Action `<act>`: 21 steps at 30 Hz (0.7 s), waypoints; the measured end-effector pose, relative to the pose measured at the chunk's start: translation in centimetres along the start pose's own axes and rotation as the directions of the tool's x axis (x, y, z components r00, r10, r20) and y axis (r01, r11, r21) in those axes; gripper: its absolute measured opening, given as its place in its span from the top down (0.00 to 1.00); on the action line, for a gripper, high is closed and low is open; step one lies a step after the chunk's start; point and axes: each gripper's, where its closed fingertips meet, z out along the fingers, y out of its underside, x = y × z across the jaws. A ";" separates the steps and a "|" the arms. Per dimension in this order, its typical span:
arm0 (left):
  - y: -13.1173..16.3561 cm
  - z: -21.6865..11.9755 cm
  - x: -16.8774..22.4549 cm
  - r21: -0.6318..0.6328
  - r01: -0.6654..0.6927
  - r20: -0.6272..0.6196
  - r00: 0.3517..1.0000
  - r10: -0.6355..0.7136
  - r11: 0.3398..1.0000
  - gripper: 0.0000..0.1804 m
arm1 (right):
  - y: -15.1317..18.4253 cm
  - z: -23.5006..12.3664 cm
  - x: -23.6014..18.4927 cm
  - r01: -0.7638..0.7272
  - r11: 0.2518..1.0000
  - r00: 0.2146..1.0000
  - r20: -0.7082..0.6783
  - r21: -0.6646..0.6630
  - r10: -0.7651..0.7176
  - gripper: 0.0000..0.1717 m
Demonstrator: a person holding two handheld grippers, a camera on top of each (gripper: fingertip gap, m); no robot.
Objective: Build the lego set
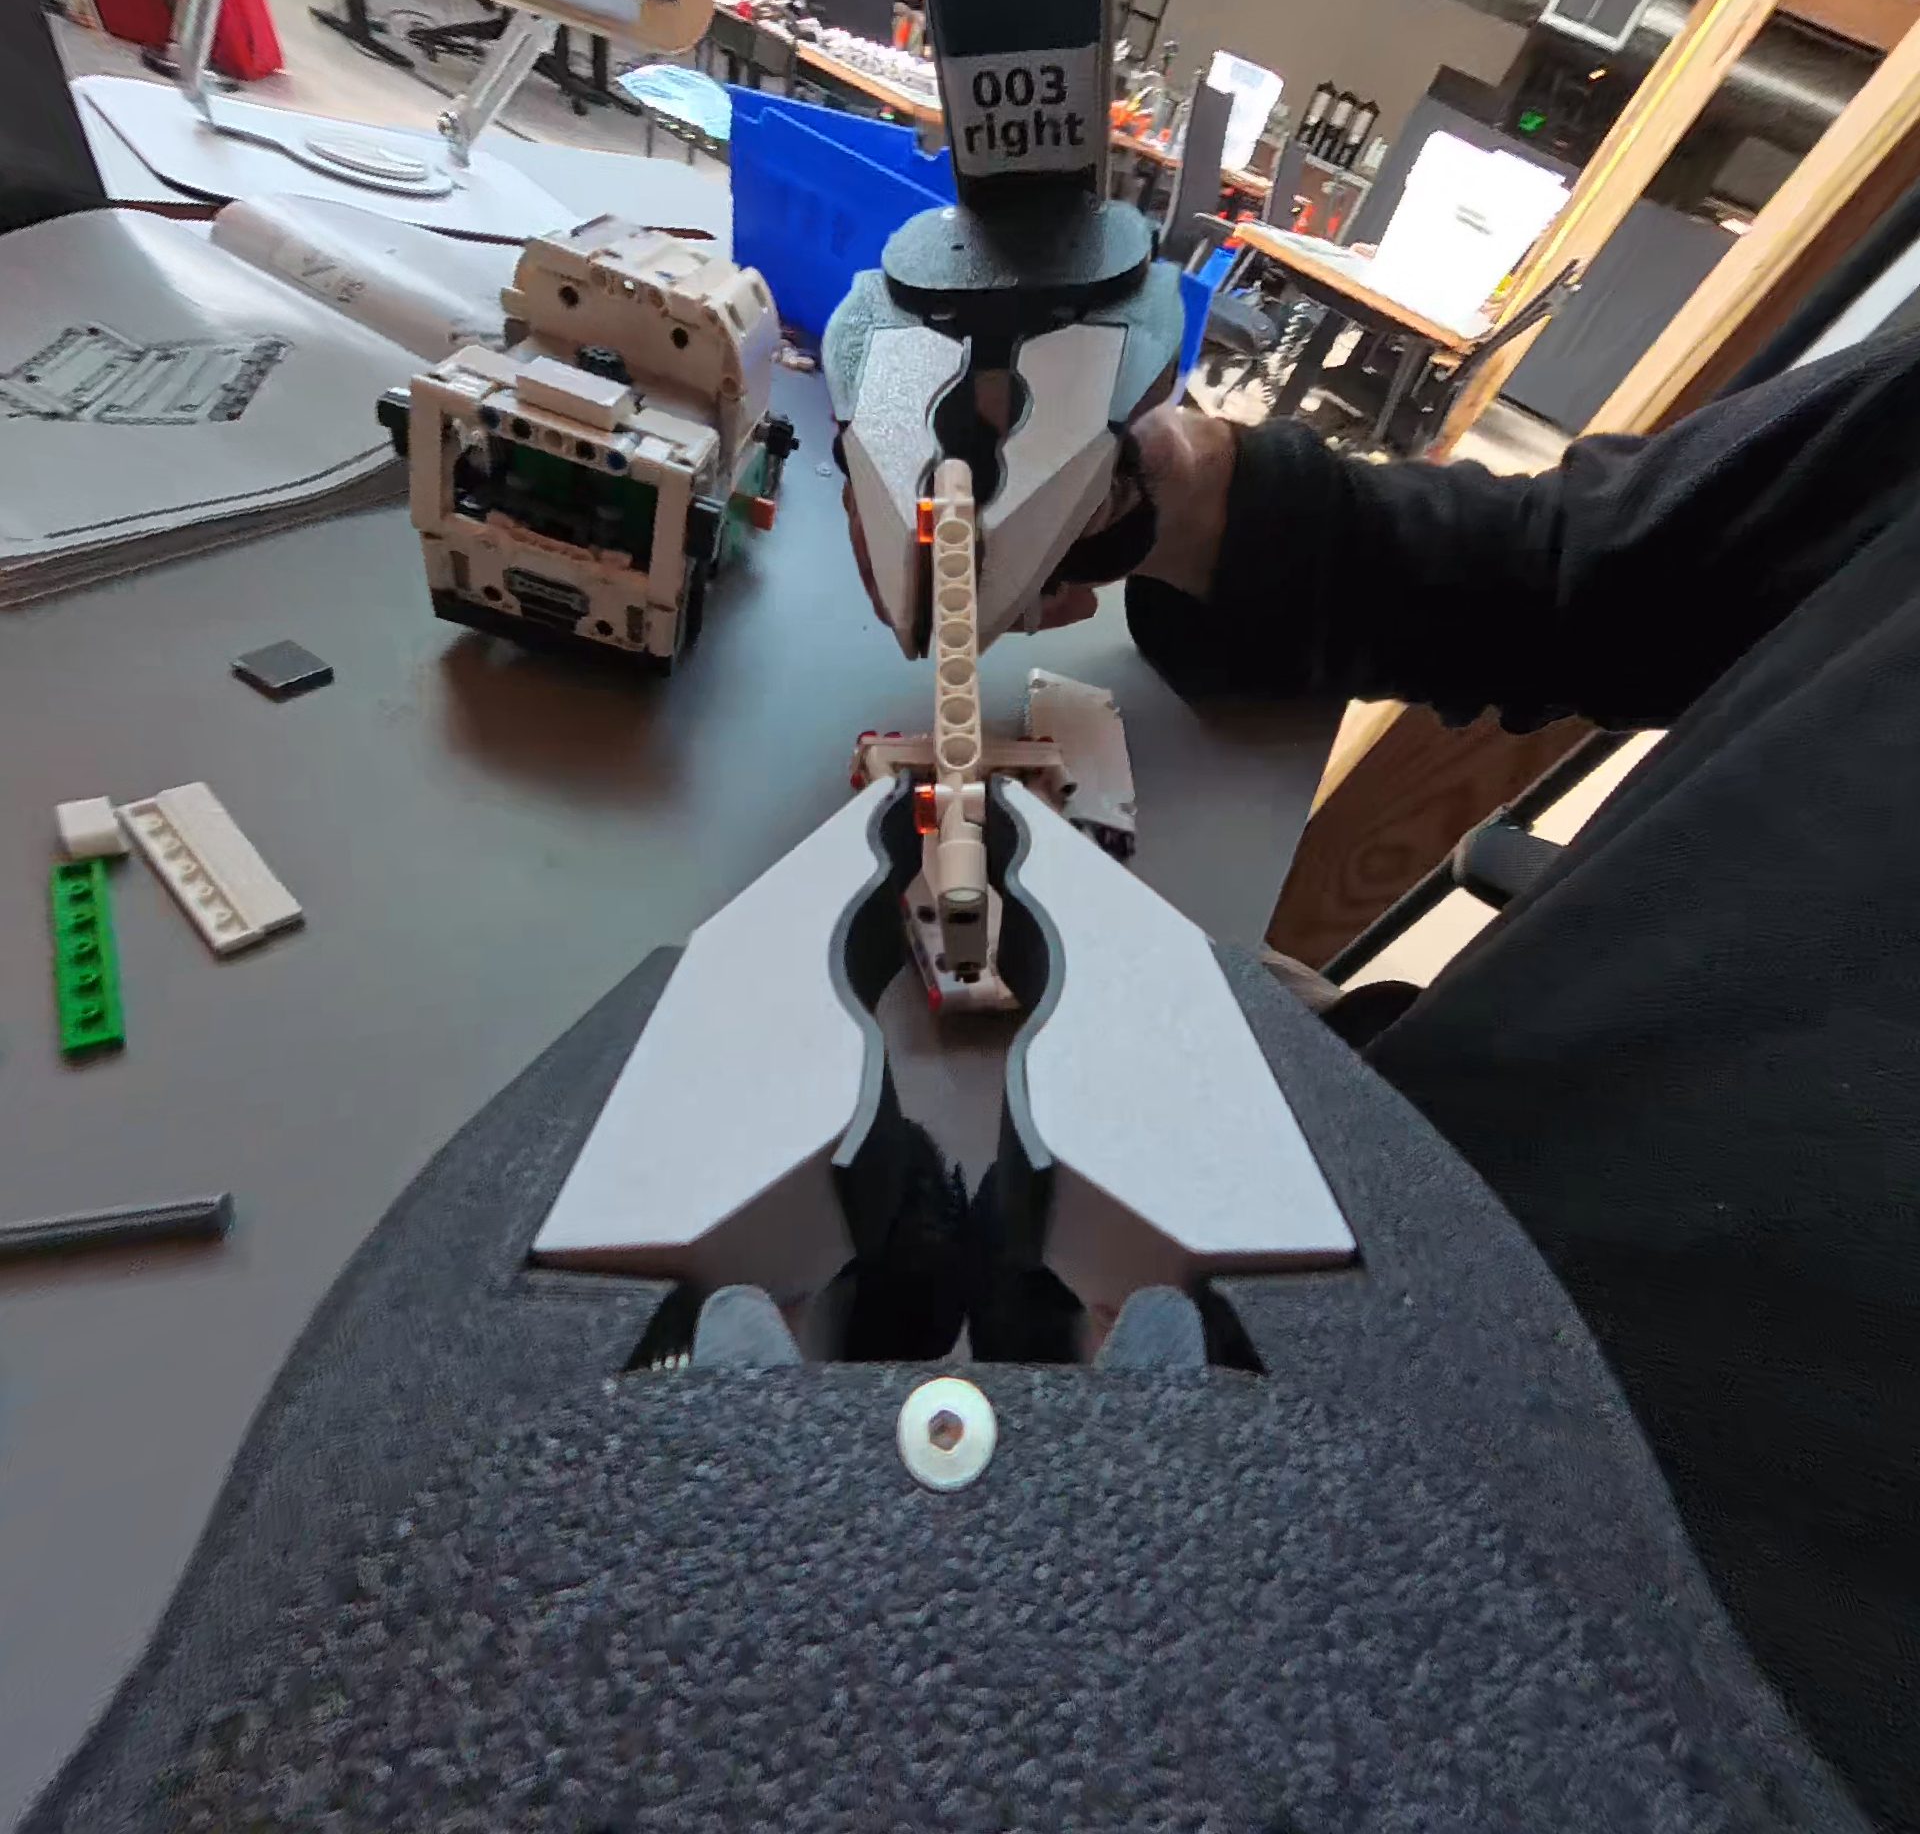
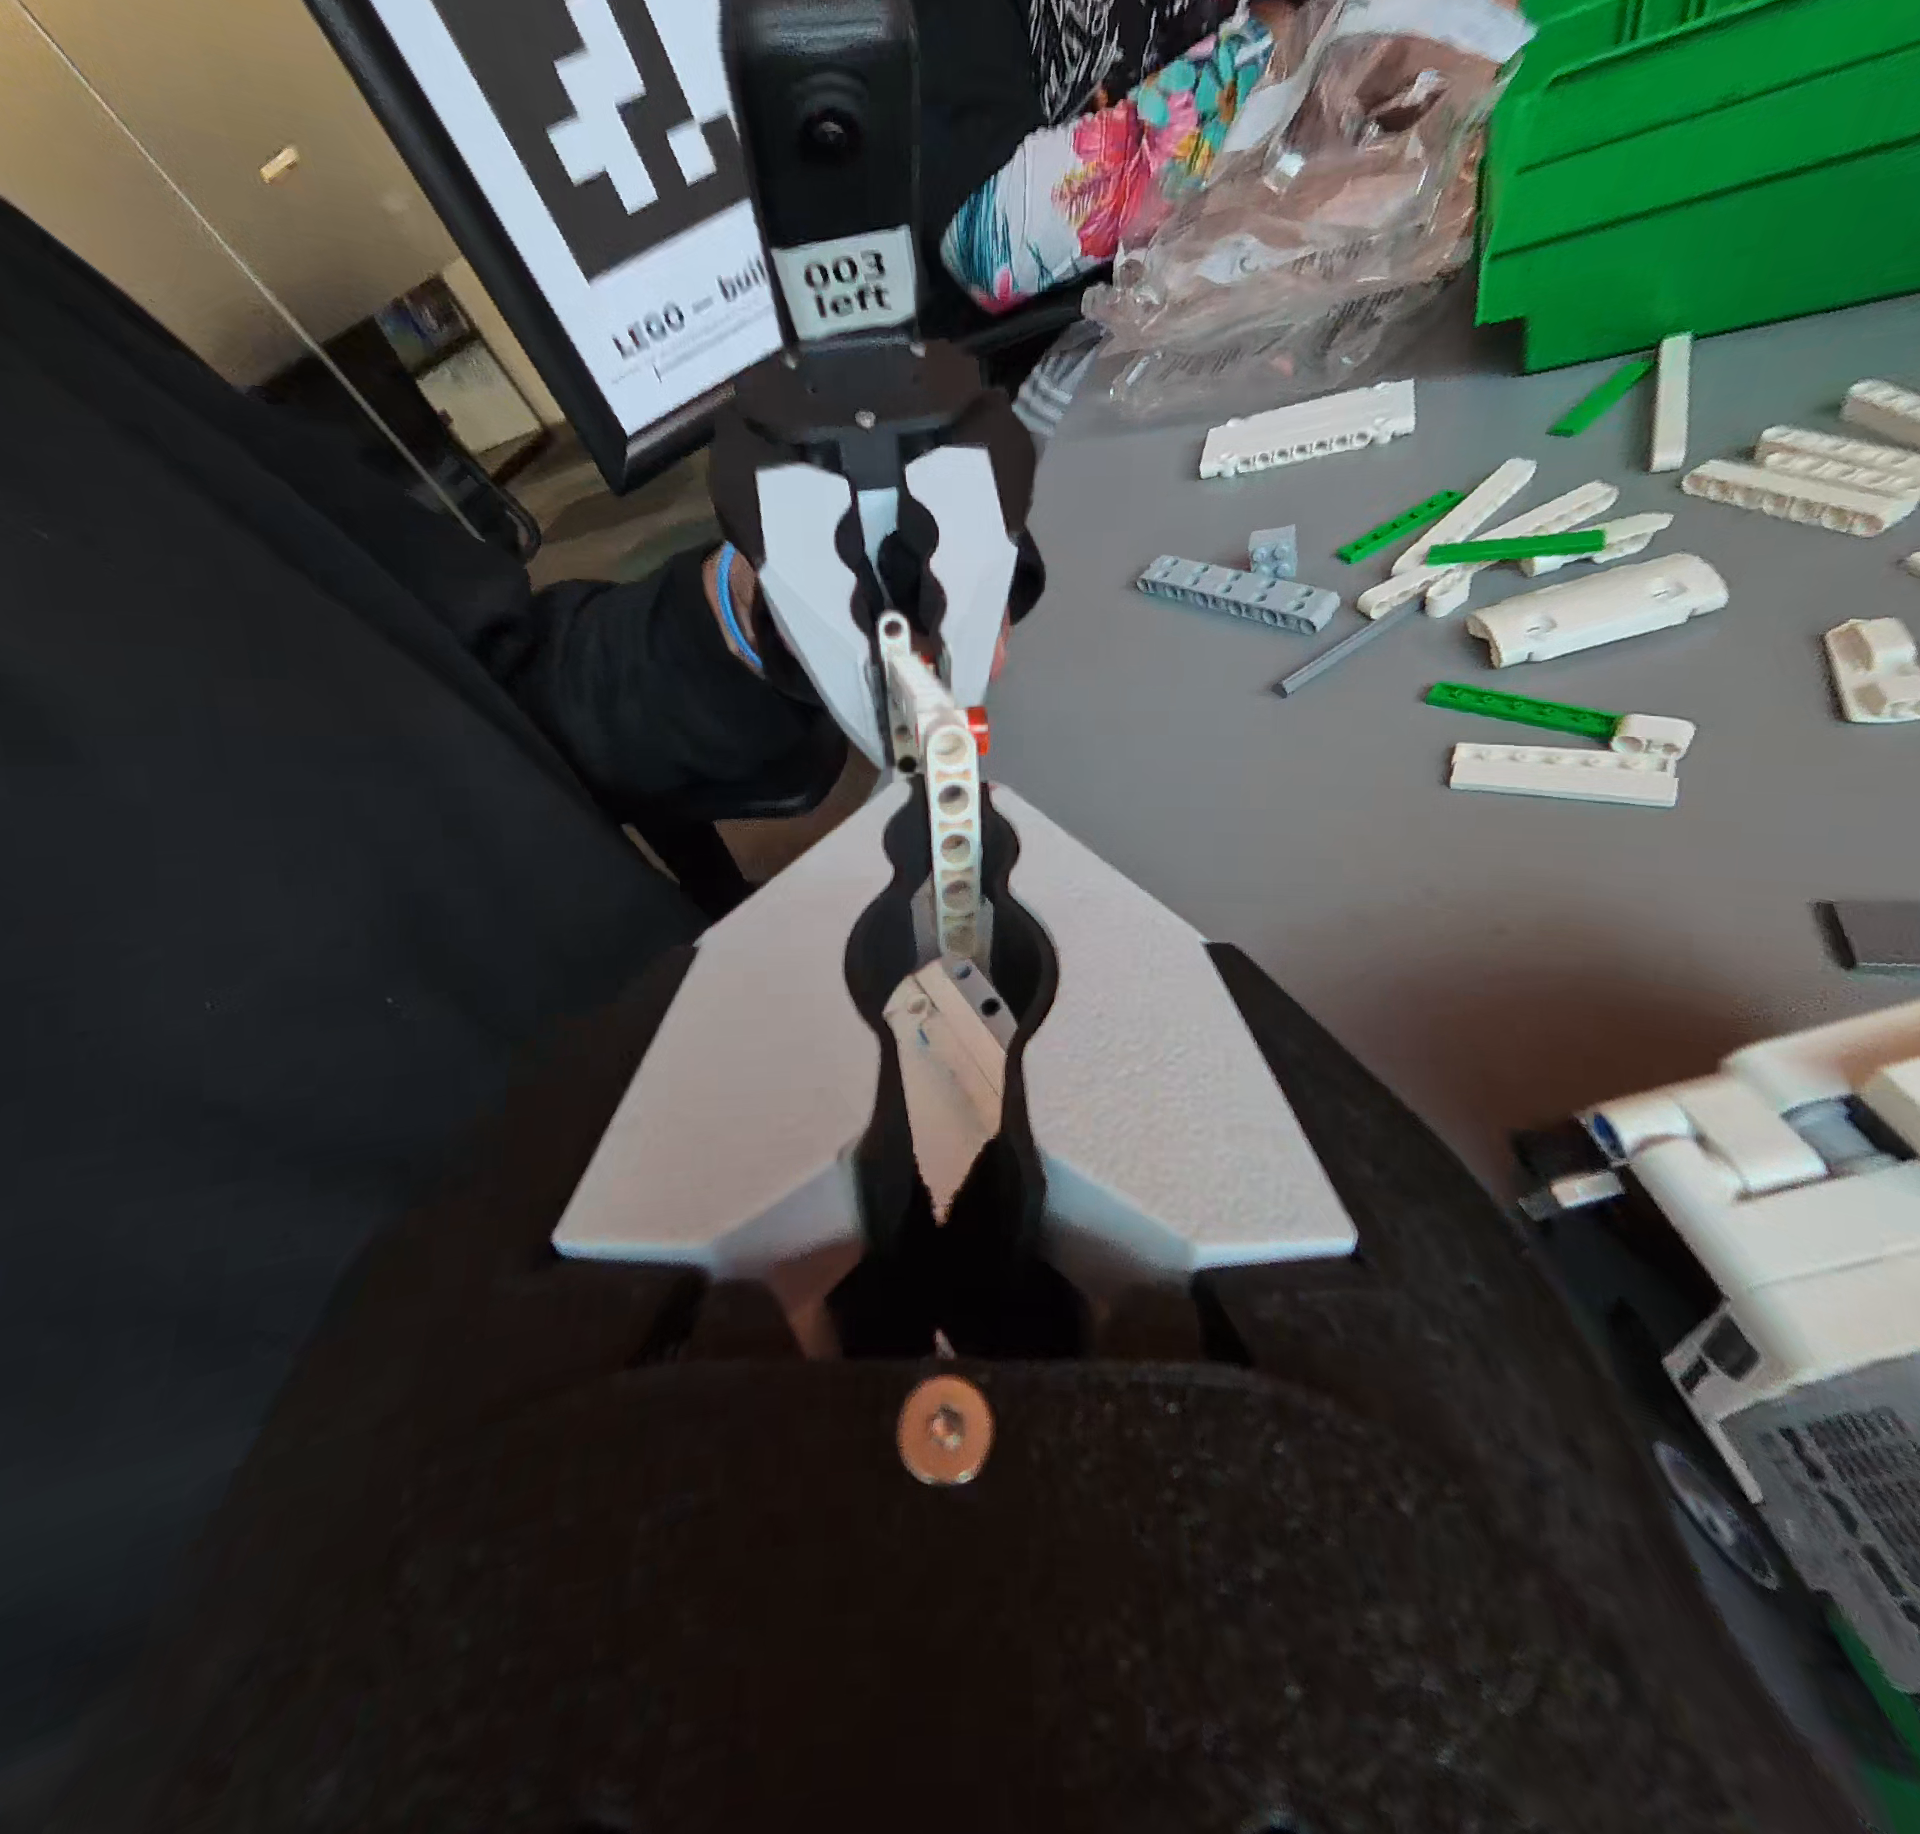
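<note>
Two handheld grippers are facing each other above a dark table, sharing one cream holed beam: the right gripper is pinching its far end, the left gripper is clamping the near end, its long axis running straight between them.

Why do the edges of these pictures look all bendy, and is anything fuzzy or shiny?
Left wrist view: wide lens curves the wooden posts; dark table shows window glare; white holed toy beam is sharp. Right wrist view: white toy truck at the corner is blurred and stretched; crinkled clear plastic bag is smeared.
</note>
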 end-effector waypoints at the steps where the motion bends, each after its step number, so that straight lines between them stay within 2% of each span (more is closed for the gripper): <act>1: 0.4 -0.3 -0.2 -0.009 -0.016 0.043 0.999 0.016 1.000 0.95 | 0.8 0.5 0.2 0.016 0.998 1.000 -0.003 -0.062 -0.016 0.97; 5: 2.8 -0.4 -0.5 -0.124 -0.138 0.192 0.968 0.160 0.983 0.95 | 4.3 1.1 1.8 0.159 0.930 0.973 -0.108 -0.332 -0.205 0.91; 7: 3.1 0.0 -0.4 -0.152 -0.182 0.239 0.947 0.215 0.972 0.95 | 4.5 0.9 1.6 0.210 0.913 0.954 -0.133 -0.348 -0.270 0.87; 9: 2.7 0.4 -0.5 -0.158 -0.198 0.270 0.934 0.235 0.967 0.95 | 4.6 0.4 1.9 0.242 0.901 0.925 -0.196 -0.359 -0.327 0.94; 11: 2.8 1.0 -0.4 -0.158 -0.205 0.275 0.930 0.243 0.966 0.95 | 4.6 -0.3 2.1 0.291 0.880 0.889 -0.233 -0.376 -0.394 0.95; 13: 2.9 1.6 -0.3 -0.148 -0.206 0.265 0.934 0.239 0.967 0.95 | 4.7 -0.9 1.9 0.276 0.880 0.896 -0.230 -0.386 -0.381 0.96; 17: 2.6 1.5 0.0 -0.111 -0.181 0.233 0.951 0.203 0.977 0.95 | 4.3 -1.6 1.4 0.240 0.918 0.937 -0.173 -0.317 -0.304 0.96; 21: 2.9 1.6 -0.3 -0.138 -0.190 0.254 0.942 0.220 0.972 0.97 | 4.6 -1.7 1.8 0.183 0.935 0.956 -0.166 -0.302 -0.241 0.96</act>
